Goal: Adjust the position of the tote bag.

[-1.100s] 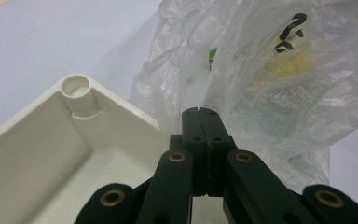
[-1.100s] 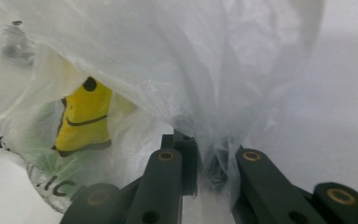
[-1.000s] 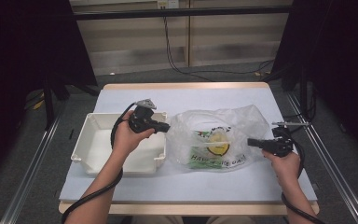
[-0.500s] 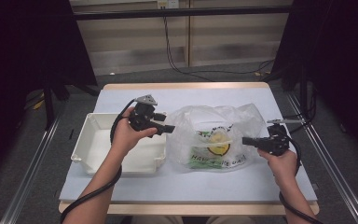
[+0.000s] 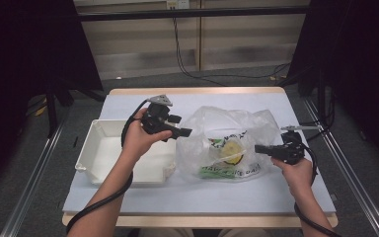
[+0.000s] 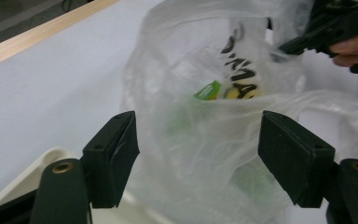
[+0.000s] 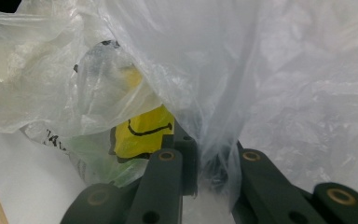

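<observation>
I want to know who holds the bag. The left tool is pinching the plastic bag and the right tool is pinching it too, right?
Not quite. The left tool is open, its jaws having just spread apart from the plastic bag, as the left gripper view shows. The right tool is pinching it.

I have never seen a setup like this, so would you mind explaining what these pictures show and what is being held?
A person sits at a table covered in a pale sheet and holds a hand-operated two-jaw gripper in each hand. The high view looks down from above the person's side. The other two pictures come from cameras riding on the grippers, looking along their black jaws.

On the table lie a white tray and a clear plastic bag printed with a yellow smiley face and green lettering.

The right gripper is shut on a fold of the plastic bag. The left gripper has just been opening: its jaws stand wide apart in front of the bag, with no film pinched between the pads.
</observation>
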{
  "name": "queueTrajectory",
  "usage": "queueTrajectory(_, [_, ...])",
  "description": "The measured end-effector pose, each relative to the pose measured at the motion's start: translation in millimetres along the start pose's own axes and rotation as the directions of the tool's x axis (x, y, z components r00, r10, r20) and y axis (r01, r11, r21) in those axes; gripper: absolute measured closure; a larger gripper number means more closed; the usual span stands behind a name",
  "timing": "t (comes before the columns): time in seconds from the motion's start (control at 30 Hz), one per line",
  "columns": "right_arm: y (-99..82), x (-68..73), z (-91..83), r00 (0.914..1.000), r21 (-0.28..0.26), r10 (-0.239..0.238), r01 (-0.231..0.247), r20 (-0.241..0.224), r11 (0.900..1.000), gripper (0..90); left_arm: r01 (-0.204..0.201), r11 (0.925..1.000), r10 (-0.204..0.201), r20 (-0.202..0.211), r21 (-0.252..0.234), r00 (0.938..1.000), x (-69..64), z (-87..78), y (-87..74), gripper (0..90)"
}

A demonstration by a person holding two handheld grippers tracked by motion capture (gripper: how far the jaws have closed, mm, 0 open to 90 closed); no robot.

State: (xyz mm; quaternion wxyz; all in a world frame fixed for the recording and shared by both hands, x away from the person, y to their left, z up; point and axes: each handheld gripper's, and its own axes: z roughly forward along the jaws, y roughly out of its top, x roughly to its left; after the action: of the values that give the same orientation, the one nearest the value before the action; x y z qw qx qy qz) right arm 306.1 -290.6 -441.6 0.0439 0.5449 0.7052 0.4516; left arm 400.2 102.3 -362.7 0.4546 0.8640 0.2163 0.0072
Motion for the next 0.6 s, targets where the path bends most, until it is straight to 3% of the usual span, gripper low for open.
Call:
queueTrajectory(0.27, [0.5, 3.6, 1.7, 0.9999, 0.004, -0.014, 0.014, -0.003, 0.9999, 84.9, 0.001, 1.0, -0.001, 0.022, -0.009, 0.9998, -15.2, 24.5, 12.7, 26.1])
queueTrajectory(0.43, [0.6, 3.3, 2.0, 0.9999, 0.006, -0.012, 0.012, -0.002, 0.9999, 84.8, 0.008, 0.9996, -0.008, 0.032, 0.026, 0.9994, -20.7, 38.3, 22.4, 23.7])
queueTrajectory(0.5, [0.5, 3.0, 1.4, 0.9999, 0.006, -0.013, 0.013, 0.0, 0.9999, 84.9, -0.014, 0.9991, 0.013, 0.029, 0.039, 0.9995, -21.2, 42.1, 24.6, 23.6])
queueTrajectory(0.6, [0.6, 2.5, 0.6, 0.9999, 0.003, -0.011, 0.011, -0.001, 0.9999, 84.9, -0.001, 0.999, -0.001, 0.052, 0.044, 0.9987, -21.2, 44.8, 25.8, 22.9])
